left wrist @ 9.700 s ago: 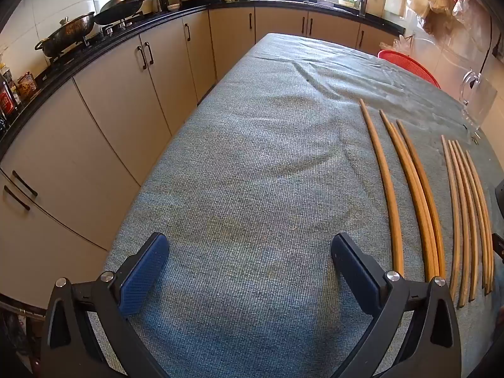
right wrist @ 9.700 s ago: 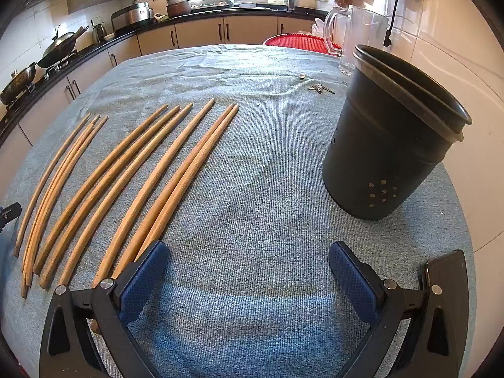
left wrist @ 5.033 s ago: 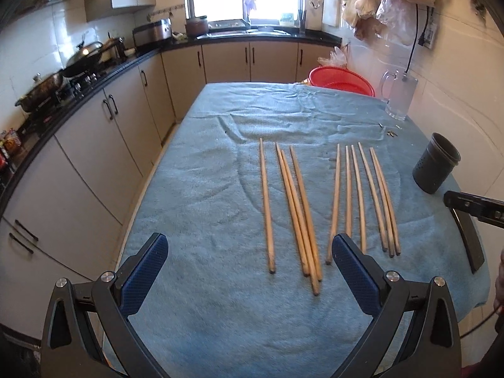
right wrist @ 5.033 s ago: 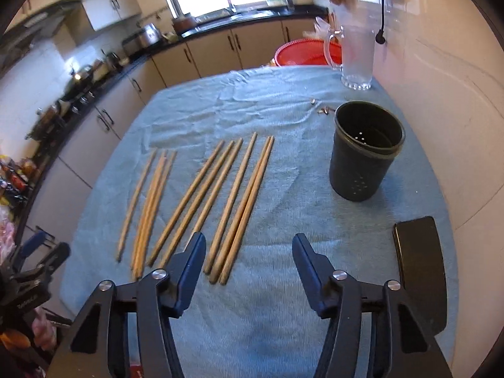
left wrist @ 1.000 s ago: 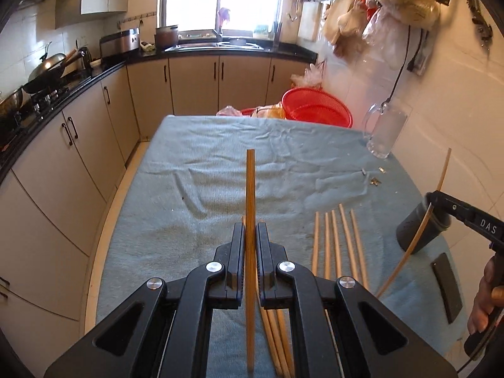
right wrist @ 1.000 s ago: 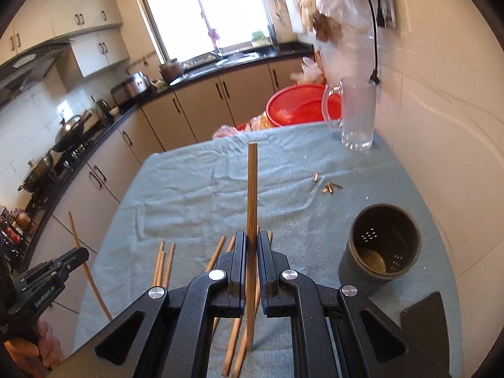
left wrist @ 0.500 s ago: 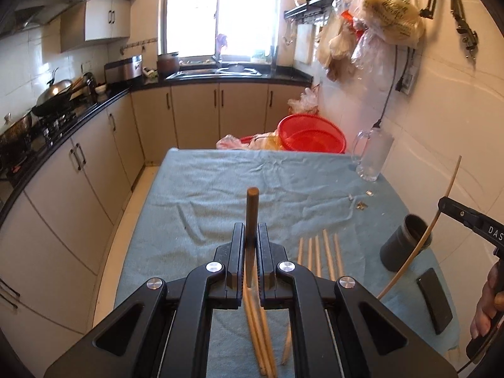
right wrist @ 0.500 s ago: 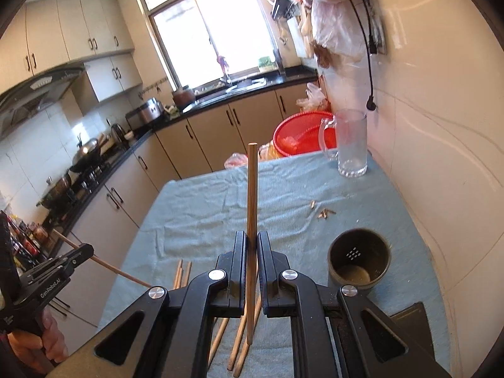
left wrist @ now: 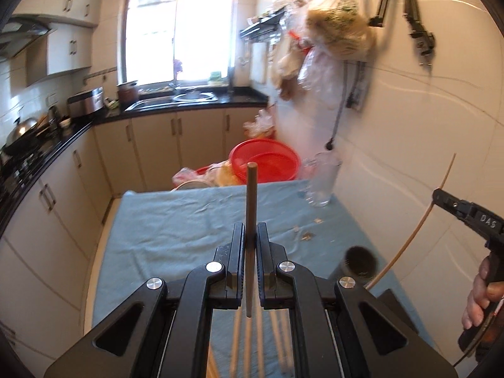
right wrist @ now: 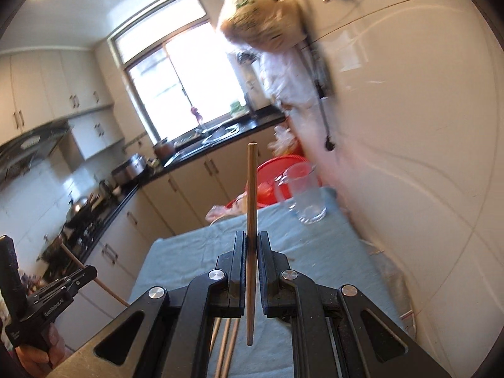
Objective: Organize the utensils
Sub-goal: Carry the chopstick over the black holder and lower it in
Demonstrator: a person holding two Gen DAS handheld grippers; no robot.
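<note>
Above the blue-cloth table (left wrist: 189, 220), we hold one wooden chopstick (left wrist: 251, 208) pinched in each gripper (left wrist: 250, 245), mid-carry, and judge the next move is lowering them into the dark round holder (left wrist: 359, 264).

Both grippers now sit higher above the table (left wrist: 189, 220) than a second ago, each clamped on one chopstick lifted off the cloth. The left gripper (left wrist: 250, 245) holds its chopstick (left wrist: 251, 214) pointing toward 12 o'clock. The right gripper (right wrist: 251, 252) has tilted up and rolled, so the room leans and the black cup (left wrist: 360, 263) has dropped out of its view. Fewer chopsticks (left wrist: 261, 346) lie on the cloth than at the start.
</note>
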